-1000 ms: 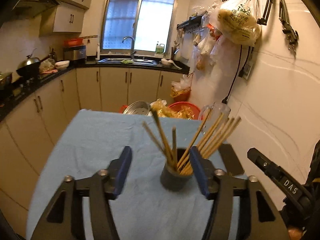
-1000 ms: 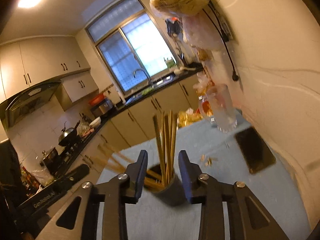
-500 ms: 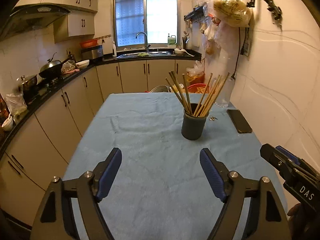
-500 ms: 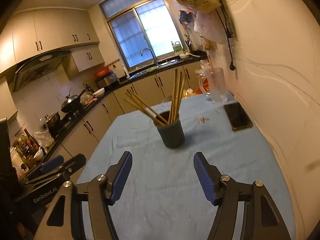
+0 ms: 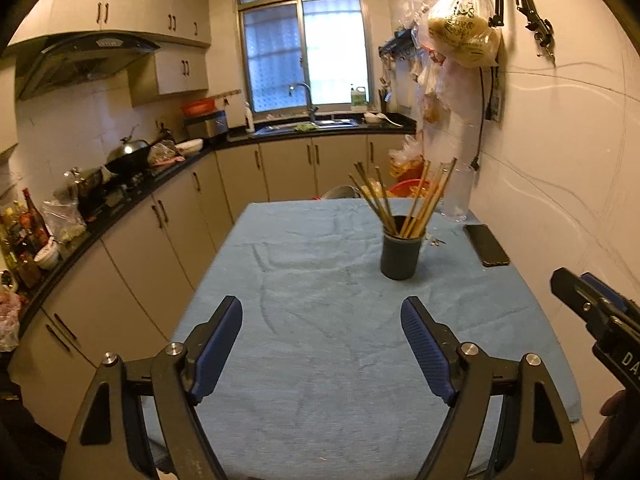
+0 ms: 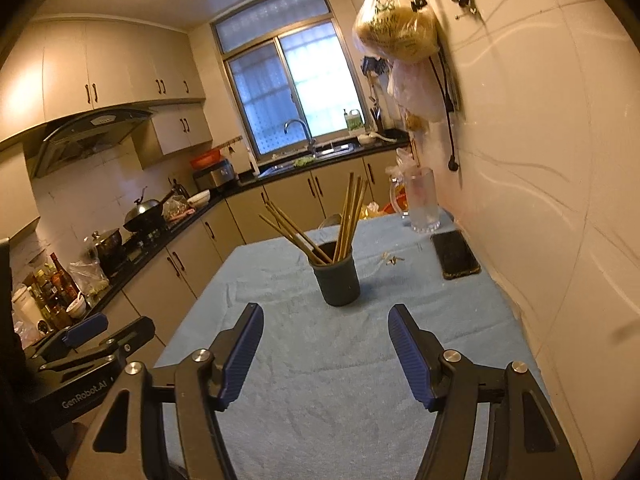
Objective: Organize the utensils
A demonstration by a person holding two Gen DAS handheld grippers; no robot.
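While both grippers hang over the near end of the desk, which is draped in a pale blue towel cloth, neither one has hold of anything. The left gripper points forward and tilts down toward the cloth; its blue-padded fingers have just been opening and now stand wide apart with only bare cloth between them. The right gripper sits just beside it at a similar downward slant, its own fingers likewise just spread wide and holding nothing. In the left wrist view the right tool's black tip juts in at the right edge, a bit of the person's hand showing beneath it.

Well ahead of both, toward the far right part of the desk, stands the dark grey round cup, upright, with a bundle of wooden chopsticks fanned out of its mouth. Beyond it near the wall lie a black phone flat on the cloth and a clear glass jug.
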